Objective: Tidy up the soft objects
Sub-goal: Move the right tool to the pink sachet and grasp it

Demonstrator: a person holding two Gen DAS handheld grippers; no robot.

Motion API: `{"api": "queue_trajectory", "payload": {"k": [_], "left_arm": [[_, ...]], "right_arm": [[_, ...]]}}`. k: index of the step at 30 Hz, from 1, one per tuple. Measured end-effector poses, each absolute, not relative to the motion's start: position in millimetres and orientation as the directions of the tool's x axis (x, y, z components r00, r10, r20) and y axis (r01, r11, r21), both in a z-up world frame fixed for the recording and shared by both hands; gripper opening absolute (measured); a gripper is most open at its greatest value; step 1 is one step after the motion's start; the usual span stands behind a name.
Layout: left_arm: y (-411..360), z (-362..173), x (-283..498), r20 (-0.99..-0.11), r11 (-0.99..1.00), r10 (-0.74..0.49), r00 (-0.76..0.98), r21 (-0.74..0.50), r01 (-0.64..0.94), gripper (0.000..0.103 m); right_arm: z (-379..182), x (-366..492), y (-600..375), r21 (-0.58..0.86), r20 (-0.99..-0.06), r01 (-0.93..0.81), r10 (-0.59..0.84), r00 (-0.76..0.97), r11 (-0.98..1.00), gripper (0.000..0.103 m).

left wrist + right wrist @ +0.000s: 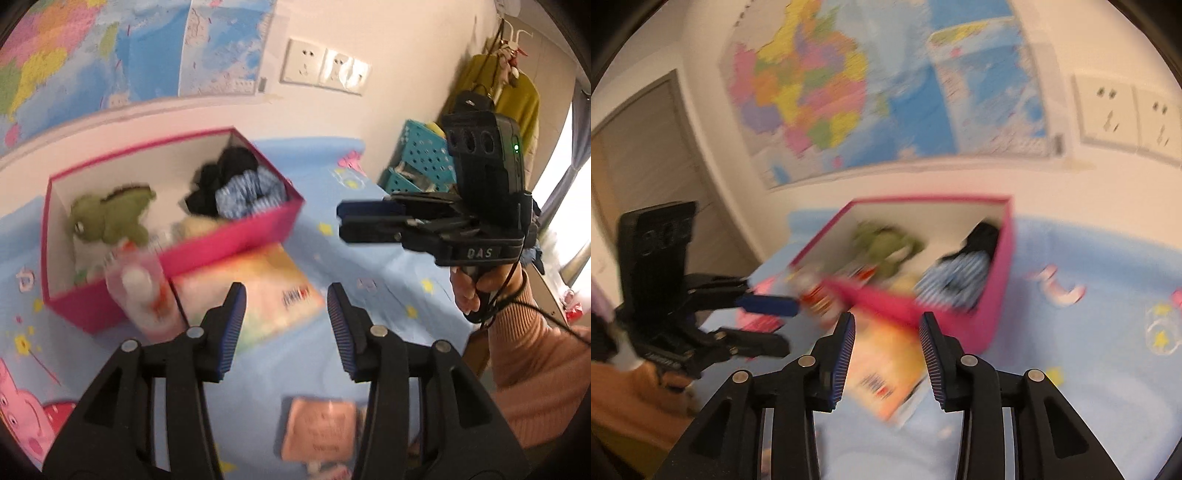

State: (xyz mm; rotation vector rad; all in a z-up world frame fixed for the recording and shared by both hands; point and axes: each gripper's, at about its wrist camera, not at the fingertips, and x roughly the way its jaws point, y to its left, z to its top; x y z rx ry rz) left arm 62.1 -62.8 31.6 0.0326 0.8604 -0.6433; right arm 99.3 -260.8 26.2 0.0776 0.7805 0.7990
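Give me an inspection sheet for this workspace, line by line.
Surface: light blue cartoon-print sheet.
Job's things: open pink cardboard box holding a green plush toy, black fabric and blue-white striped cloth.
Clutter: flat colourful tissue pack; small pink packet; blurred clear bottle.
Grippers: left gripper and right gripper, jaws open, empty.
Cables: black cable at right wrist.
Surroundings: wall map, sockets, teal baskets.

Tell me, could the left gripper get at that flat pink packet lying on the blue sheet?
Probably yes. The flat pink packet lies uncovered on the blue sheet just below the open, empty left gripper, with nothing between them.
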Motion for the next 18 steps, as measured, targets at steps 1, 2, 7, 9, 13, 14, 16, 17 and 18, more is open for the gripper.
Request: {"api": "queue_trajectory", "payload": {"k": [1, 2, 7, 9, 13, 14, 16, 17, 18], "left_arm": [[-62, 28, 56, -0.72, 0.811, -0.513, 0.468, -0.228, 0.539, 0.047], [-60, 23, 51, -0.73, 0.812, -0.507, 0.459, -0.226, 0.538, 0.047], [-46, -6, 29, -0.777, 0.831, -0.479, 0.41, -0.251, 0.496, 0.047], [-39, -18, 22, -0.789, 0.837, -0.479, 0.384, -0.279, 0.47, 0.047], [-29, -37, 10, -0.806, 0.844, -0.48, 0.345, -0.319, 0.431, 0.047], [-27, -41, 8, -0.809, 0.842, -0.487, 0.331, -0.334, 0.424, 0.047], [-25, -49, 3, -0.815, 0.842, -0.489, 0.31, -0.347, 0.414, 0.047], [-25, -52, 0, -0.82, 0.843, -0.487, 0.302, -0.35, 0.41, 0.047], [-26, -55, -2, -0.824, 0.842, -0.486, 0.29, -0.353, 0.407, 0.047]], "right_arm": [[20, 93, -256, 0.352, -0.617, -0.628, 0.676, 0.402, 0.694, 0.037], [14, 87, -249, 0.347, -0.635, -0.638, 0.673, 0.38, 0.688, 0.037], [-25, 63, -218, 0.37, -0.72, -0.682, 0.658, 0.218, 0.631, 0.038], [-40, 57, -208, 0.38, -0.746, -0.688, 0.644, 0.166, 0.618, 0.038], [-65, 46, -198, 0.408, -0.779, -0.677, 0.62, 0.093, 0.613, 0.038], [-69, 44, -197, 0.416, -0.781, -0.672, 0.62, 0.081, 0.612, 0.038], [-72, 42, -196, 0.424, -0.78, -0.667, 0.621, 0.074, 0.612, 0.038], [-73, 40, -195, 0.427, -0.779, -0.665, 0.623, 0.073, 0.612, 0.038], [-74, 39, -194, 0.429, -0.778, -0.665, 0.624, 0.071, 0.611, 0.038]]}}
